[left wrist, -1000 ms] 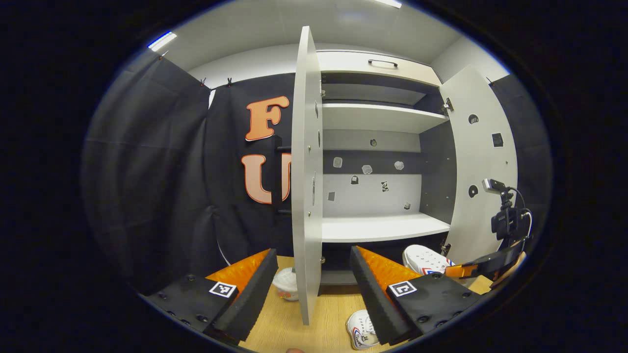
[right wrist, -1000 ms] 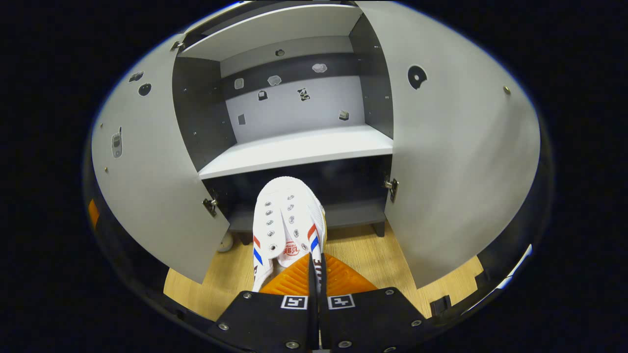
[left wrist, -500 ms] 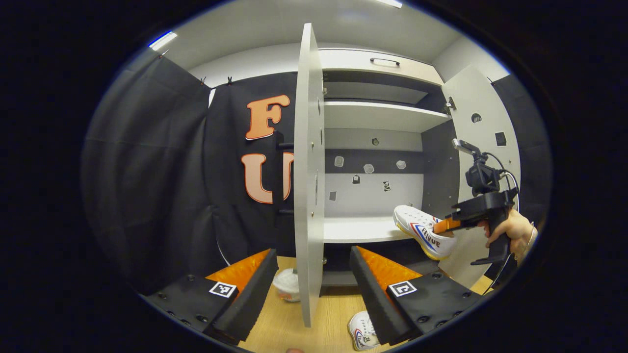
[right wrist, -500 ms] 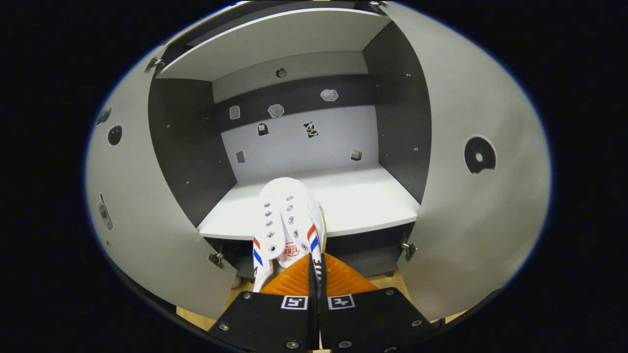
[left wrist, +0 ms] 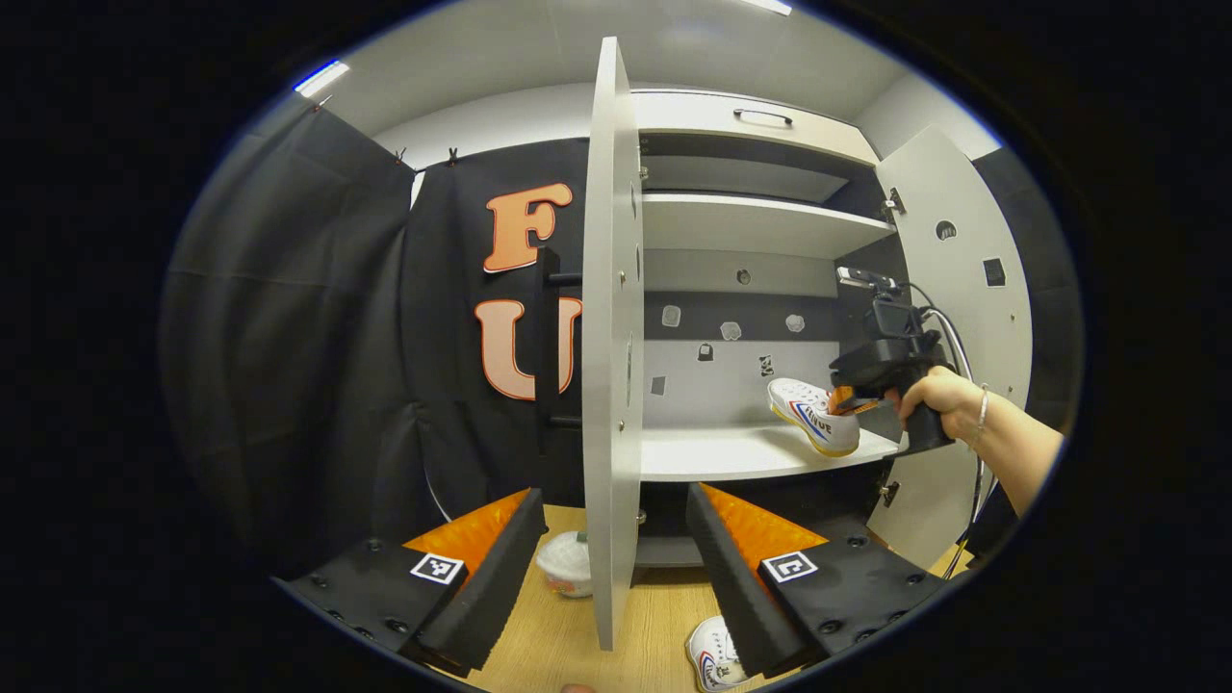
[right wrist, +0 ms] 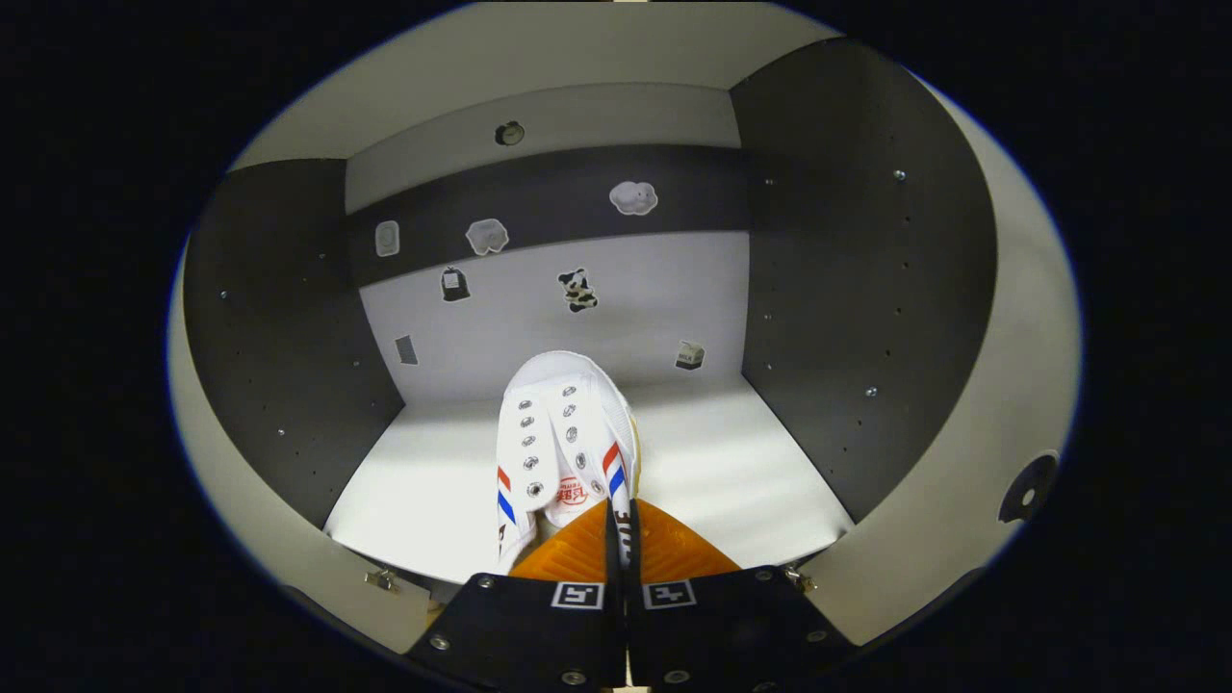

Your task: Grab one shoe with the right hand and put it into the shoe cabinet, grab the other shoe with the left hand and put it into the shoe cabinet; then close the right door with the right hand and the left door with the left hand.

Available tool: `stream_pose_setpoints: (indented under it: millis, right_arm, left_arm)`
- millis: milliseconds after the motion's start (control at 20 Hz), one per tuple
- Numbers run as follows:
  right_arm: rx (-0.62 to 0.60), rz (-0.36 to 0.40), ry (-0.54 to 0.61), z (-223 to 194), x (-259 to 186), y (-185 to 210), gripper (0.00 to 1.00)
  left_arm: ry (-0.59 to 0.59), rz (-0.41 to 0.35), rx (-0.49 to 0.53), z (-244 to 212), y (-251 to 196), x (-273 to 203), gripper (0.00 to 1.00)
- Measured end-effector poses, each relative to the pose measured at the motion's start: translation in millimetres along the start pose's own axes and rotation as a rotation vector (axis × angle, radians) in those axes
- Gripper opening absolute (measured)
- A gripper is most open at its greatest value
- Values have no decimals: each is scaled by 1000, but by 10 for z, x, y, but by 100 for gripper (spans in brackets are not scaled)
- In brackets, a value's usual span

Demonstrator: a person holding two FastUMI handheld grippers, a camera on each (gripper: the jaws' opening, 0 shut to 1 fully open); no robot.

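While the right gripper [right wrist: 616,539] stays out of the floor game, look what it carries: its two fingers are pressed together on the heel edge of the first shoe [right wrist: 566,445], and the shoe's long axis runs dead ahead along those fingers, toe aimed at the back panel of the shoe cabinet [right wrist: 847,289]. From the left gripper view that shoe [left wrist: 813,416] sits low over the white shelf [left wrist: 731,450], toe pitched up a touch, sole at or just above the board; whether it is bearing down on the shelf I cannot tell. The hand [left wrist: 938,397] behind it is reaching in past the right door [left wrist: 962,289], which stands wide open. So the set-down looks nearly there: a small lowering, then the fingers part. Now the other side. The left gripper [left wrist: 616,549] hangs low in front with its fingers spread wide and nothing between them, and the edge of the left door [left wrist: 608,366] stands straight up between them. The second shoe [left wrist: 712,656] lies on the wooden floor [left wrist: 549,645] just beside the inner finger [left wrist: 731,549], below and to the right, partly hidden by it. That makes the left gripper plainly the nearer one, and it needs a dip and a swing rightward, clear of the door edge, to come over that shoe. A small cup [left wrist: 566,566] sits on the floor near the door foot.
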State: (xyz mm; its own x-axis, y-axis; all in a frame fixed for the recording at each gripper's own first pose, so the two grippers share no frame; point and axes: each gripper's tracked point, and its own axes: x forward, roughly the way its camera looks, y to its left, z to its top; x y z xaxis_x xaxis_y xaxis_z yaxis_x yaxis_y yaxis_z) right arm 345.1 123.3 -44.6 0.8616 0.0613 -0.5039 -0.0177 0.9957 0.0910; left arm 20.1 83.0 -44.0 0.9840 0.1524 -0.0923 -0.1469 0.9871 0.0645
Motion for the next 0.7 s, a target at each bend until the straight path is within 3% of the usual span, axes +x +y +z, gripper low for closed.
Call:
stream_pose_setpoints:
  millis: [200,400,550,600,650,700]
  right_arm:
    - [27,-41,97,-146,387,-100,0]
    - [45,-38,121,-175,423,-117,1]
    - [28,-20,83,-114,309,-92,16]
    - [37,-13,52,-30,250,-85,14]
    - [48,-5,32,43,189,-73,22]
    - [51,6,14,96,115,-64,23]
  left_arm:
    - [19,-3,1,-88,-17,36,94]
    - [21,5,5,-96,-7,64,97]
    - [31,2,0,-124,-31,76,97]
    - [32,1,2,-133,-44,69,97]
    - [32,3,3,-131,-55,63,97]
    - [32,3,2,-130,-65,57,97]
